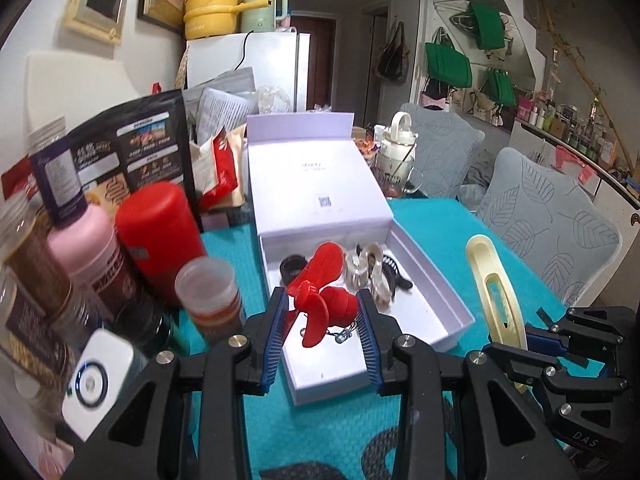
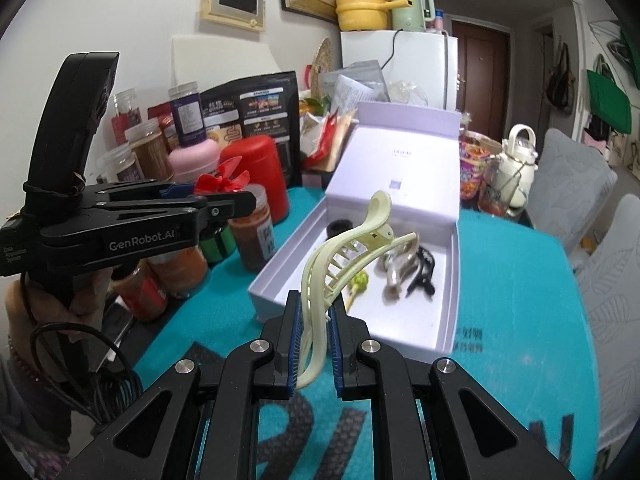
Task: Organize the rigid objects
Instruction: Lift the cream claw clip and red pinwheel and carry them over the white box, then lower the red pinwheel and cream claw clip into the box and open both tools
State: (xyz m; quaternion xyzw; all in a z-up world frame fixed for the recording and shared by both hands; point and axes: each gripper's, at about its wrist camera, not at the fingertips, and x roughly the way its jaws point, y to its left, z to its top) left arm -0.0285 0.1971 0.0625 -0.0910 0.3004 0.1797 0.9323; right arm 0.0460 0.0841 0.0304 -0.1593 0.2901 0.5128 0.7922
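My left gripper (image 1: pixel 320 298) is shut on a small red fan (image 1: pixel 326 260) and holds it over the near end of an open white box (image 1: pixel 440 292) on the teal table. Inside the box lie a black ring (image 1: pixel 292 266), silvery hair clips (image 1: pixel 366 268) and a black clip (image 1: pixel 394 272). In the right wrist view my right gripper (image 2: pixel 316 300) is shut on a pale yellow claw clip (image 2: pixel 340 248), raised just in front of the box (image 2: pixel 420 320). The left gripper (image 2: pixel 240 196) with the red fan (image 2: pixel 224 178) hangs at the left there.
Left of the box crowd a red canister (image 1: pixel 160 232), a pink bottle (image 1: pixel 80 240), an orange-filled jar (image 1: pixel 212 292), more jars and snack bags. A white device (image 1: pixel 96 380) lies near left. A glass teapot (image 1: pixel 396 152) stands behind the box. Grey chairs (image 1: pixel 552 216) line the right edge.
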